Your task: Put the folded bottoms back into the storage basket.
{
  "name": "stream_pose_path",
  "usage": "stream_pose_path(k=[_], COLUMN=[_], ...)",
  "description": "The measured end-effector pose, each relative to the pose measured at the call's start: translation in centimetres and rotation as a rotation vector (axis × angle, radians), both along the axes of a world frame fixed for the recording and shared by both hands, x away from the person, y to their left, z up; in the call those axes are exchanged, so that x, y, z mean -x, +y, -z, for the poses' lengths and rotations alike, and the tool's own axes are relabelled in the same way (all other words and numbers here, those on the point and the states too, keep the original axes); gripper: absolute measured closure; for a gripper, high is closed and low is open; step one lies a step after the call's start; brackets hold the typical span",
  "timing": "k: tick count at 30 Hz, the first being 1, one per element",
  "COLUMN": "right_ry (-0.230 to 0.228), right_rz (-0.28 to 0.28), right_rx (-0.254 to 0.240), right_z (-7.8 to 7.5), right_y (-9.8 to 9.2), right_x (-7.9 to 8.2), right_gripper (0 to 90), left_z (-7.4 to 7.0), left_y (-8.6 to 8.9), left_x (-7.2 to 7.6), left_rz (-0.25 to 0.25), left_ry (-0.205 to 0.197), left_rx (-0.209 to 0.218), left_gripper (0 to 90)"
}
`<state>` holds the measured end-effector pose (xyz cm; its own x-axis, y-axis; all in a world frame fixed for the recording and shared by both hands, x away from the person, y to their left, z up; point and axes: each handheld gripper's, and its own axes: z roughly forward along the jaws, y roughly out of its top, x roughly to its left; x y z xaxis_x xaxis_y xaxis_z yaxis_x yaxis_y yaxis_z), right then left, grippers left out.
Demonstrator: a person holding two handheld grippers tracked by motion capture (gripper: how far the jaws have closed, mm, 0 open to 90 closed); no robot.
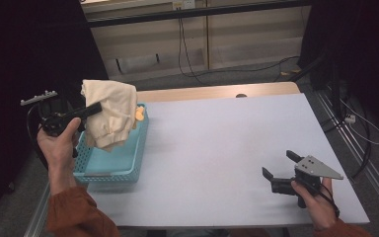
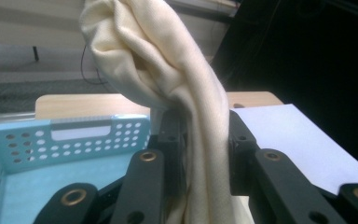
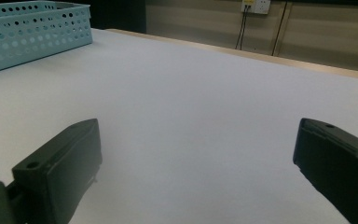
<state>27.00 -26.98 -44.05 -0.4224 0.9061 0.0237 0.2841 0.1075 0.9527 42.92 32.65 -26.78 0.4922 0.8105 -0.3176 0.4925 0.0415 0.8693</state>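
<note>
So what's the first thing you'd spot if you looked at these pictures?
The cream cloth, bunched up and dangling above the light blue basket at the table's left edge. The left gripper pinches it between its black jaws. Far off, near the front right corner of the white table, the right gripper waits with its jaws wide apart and nothing between them.

Table: white top [image 1: 227,148] with a bare wooden strip along its far edge [image 1: 217,92]
Floor: grey [image 1: 256,74], with black cables [image 1: 276,66] trailing across it beyond the table
Far wall: pale beige panels [image 1: 237,34] under a dark rail, one wall socket [image 3: 254,5] with cables hanging from it
Sides: black drapes [image 1: 24,44] left and right
Light: dim and even
</note>
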Motion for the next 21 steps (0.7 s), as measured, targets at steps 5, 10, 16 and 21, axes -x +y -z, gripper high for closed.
stream_pose_path(k=[5, 10, 16, 21], right_ry=[0.0, 0.001, 0.004, 0.004], right_rz=[-0.001, -0.001, -0.002, -0.002], right_rx=[0.0, -0.001, -0.001, -0.001], right_z=[0.0, 0.0, 0.0, 0.0], right_y=[0.0, 0.0, 0.0, 0.0], right_x=[0.0, 0.0, 0.0, 0.0], right_gripper=[1.0, 1.0, 1.0, 1.0], left_z=[0.6, 1.4, 2.2, 2.7], left_y=[0.4, 0.8, 1.2, 1.3], left_x=[-0.4, -0.9, -1.4, -1.6], left_rz=[-0.011, -0.021, -0.03, -0.041], left_ry=[0.022, 0.055, 0.081, 0.094], left_rx=[0.003, 0.011, 0.01, 0.009], left_gripper=[73.2, 73.2, 73.2, 73.2])
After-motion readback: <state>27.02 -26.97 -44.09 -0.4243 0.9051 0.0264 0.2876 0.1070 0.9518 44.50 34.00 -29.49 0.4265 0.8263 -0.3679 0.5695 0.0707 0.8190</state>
